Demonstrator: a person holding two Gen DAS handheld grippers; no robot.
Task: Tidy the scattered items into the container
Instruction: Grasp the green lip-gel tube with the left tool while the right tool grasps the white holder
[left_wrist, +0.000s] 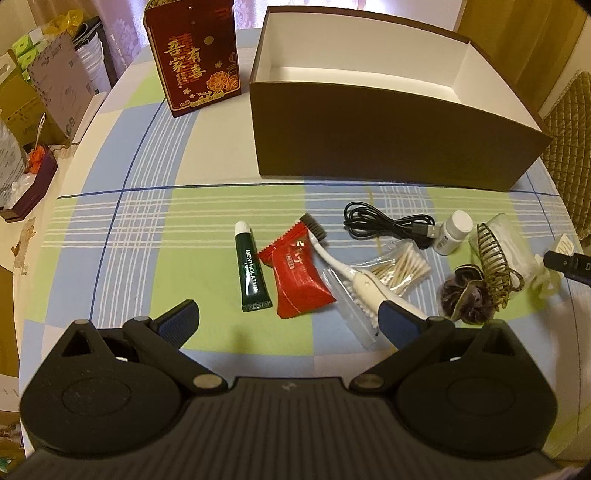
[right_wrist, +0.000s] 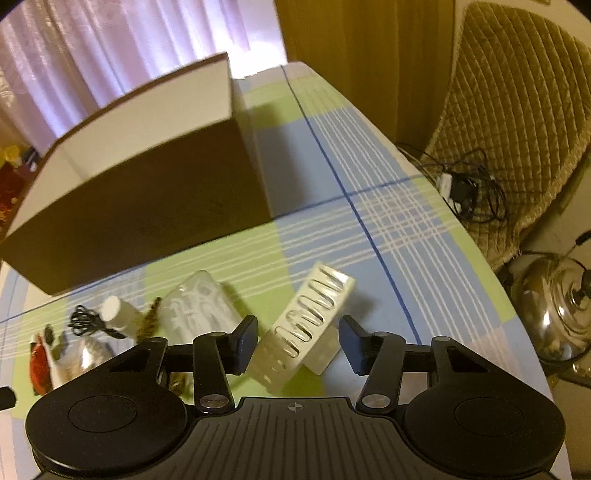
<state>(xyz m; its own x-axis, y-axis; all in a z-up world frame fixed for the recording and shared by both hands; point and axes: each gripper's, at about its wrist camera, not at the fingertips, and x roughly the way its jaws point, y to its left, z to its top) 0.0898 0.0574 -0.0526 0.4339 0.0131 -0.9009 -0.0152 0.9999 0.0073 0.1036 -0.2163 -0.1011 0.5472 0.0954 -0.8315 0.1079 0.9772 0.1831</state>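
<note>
Checked tablecloth under both my grippers. Right gripper spread wide, cream slotted rack lying between its fingers at lower centre; left gripper spread, green tube just beyond; brown box upper right.

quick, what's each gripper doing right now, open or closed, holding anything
Left gripper: open, empty, above the table near the green tube.
Right gripper: open, fingers either side of the white slotted rack, not clamped.

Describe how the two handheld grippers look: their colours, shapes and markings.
The left gripper and the right gripper look alike: a black ribbed body, two round black housings, black linkage arms with silver pivot pins, and two fingers with dark blue ribbed pads. A small crosshair mark sits at the centre. No cables or sleeves show.
</note>
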